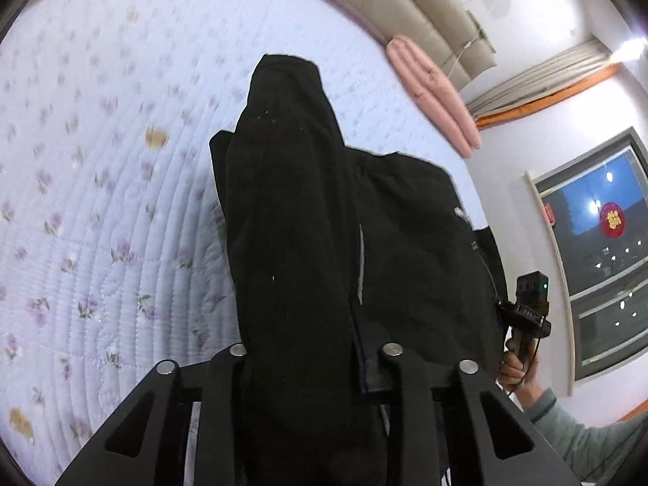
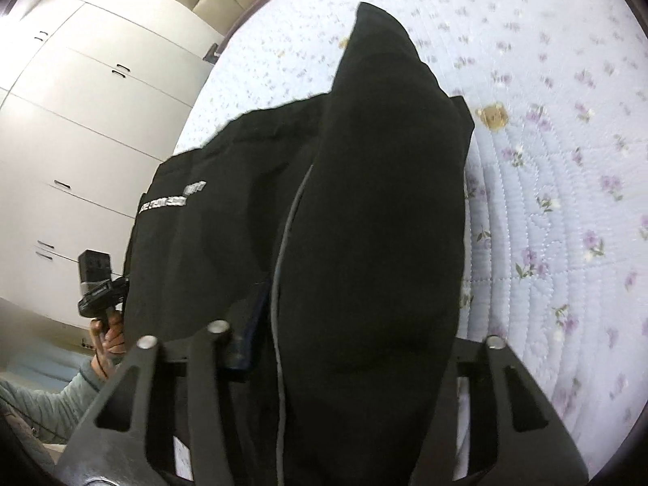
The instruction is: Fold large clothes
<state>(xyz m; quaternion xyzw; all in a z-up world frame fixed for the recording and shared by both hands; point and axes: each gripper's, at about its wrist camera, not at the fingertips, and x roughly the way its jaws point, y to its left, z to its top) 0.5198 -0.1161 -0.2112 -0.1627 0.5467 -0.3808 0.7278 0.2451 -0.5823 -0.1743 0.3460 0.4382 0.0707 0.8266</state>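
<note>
Left gripper [image 1: 312,368] sits at the bottom of our left wrist view, black linkage arms framing a thick bunch of the black garment [image 1: 308,210] that runs straight between them; fingers are buried in cloth, so it reads as clamped on the fabric. Right gripper [image 2: 332,348] looks the same in our right wrist view: a fat fold of the black garment [image 2: 376,202] passes between its arms, fingertips hidden, grip closed on cloth. We see each tool from the other camera too, at the far edge of the garment, gripped by a hand [image 1: 516,368] with a grey-green sleeve. Garment hangs lifted between the two grippers, a long sleeve-like part draping forward from each, the wider body spread sideways with a small white print [image 2: 174,198] near one edge. Below and beyond it lies the quilted floral bedspread [image 1: 101,202], pale blue with purple flowers. Further back: pink pillow [image 1: 433,93], beige padded headboard [image 1: 421,12], dark window [image 1: 599,251], and white wardrobe doors [image 2: 81,121].
</note>
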